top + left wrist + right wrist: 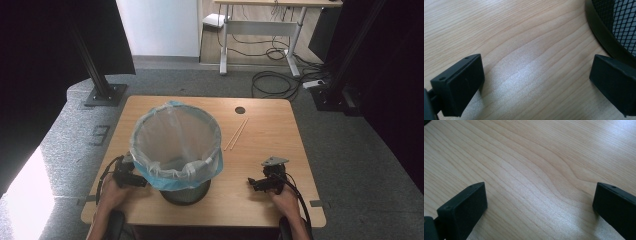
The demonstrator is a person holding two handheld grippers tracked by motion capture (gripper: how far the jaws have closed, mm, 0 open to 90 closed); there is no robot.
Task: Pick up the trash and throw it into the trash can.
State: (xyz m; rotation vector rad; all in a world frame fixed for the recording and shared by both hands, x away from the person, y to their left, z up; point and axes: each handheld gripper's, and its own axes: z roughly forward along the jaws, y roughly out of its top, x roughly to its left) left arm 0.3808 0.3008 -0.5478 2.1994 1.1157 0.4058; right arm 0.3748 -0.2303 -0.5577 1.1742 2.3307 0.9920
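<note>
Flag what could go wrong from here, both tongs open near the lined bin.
1. The left tongs sit right beside the mesh bin; a careless move could nudge or tip it, since it looks top-heavy with the wide rim.
2. The blue liner hangs loosely over the rim; it might snag on the tongs or slip off.
3. The chopsticks lie loose past the right tongs; a sweep could roll them away.

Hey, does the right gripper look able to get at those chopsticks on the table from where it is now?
Probably yes. The right gripper is open with nothing between its fingers, and bare table lies between it and the chopsticks. The bin stands off to the left, out of that path.
</note>
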